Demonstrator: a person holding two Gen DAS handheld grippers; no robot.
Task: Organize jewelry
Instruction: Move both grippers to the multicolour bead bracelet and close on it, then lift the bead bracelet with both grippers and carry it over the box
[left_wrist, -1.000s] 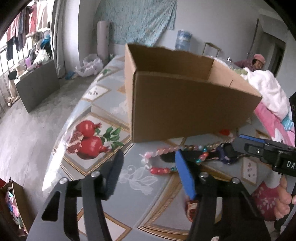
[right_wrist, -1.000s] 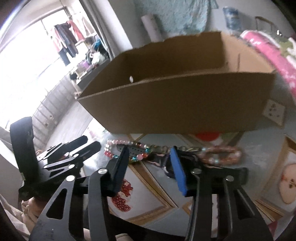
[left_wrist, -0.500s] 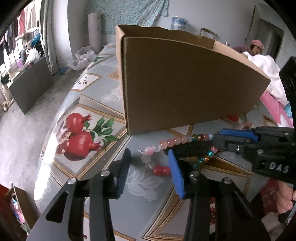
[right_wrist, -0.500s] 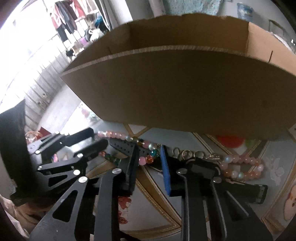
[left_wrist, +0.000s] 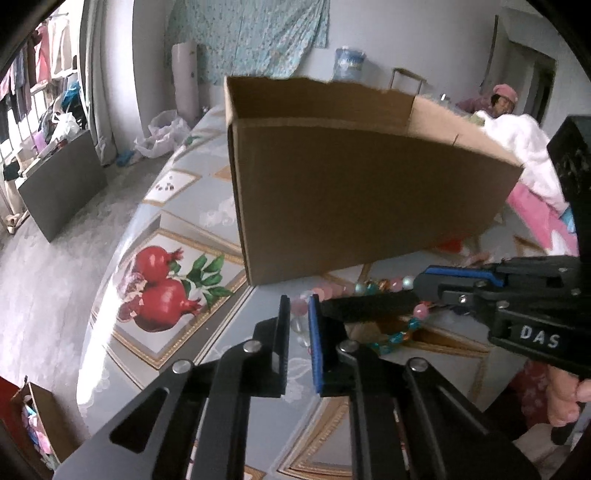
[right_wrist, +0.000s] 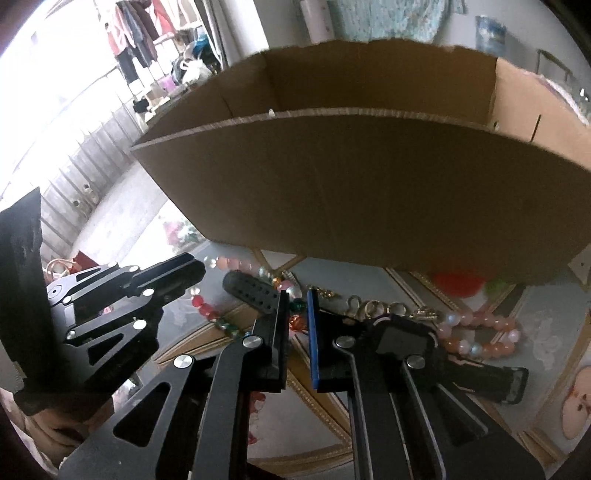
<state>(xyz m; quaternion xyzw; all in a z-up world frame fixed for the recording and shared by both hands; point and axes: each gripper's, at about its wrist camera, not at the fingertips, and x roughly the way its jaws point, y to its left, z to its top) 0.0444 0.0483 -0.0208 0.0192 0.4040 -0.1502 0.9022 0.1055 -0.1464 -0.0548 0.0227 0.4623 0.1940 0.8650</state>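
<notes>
Two grippers are seen lowered onto one multicoloured bead strand (left_wrist: 376, 286) lying on the patterned tablecloth (left_wrist: 173, 225), just in front of an open cardboard box (left_wrist: 369, 199). The left gripper (left_wrist: 298, 314) has just been closing; its jaws are nearly together, with pale pink and clear beads caught in the narrow gap at the tips. The right gripper (right_wrist: 298, 306) has likewise been closing, and green and orange beads of the same strand are pinched between its tips. A black perforated strap (right_wrist: 255, 291) is seen just left of the right gripper's tips, and a pink bead bracelet (right_wrist: 480, 332) with a chain of metal rings (right_wrist: 373, 306) lies to its right. Each gripper appears in the other's view, close alongside.
</notes>
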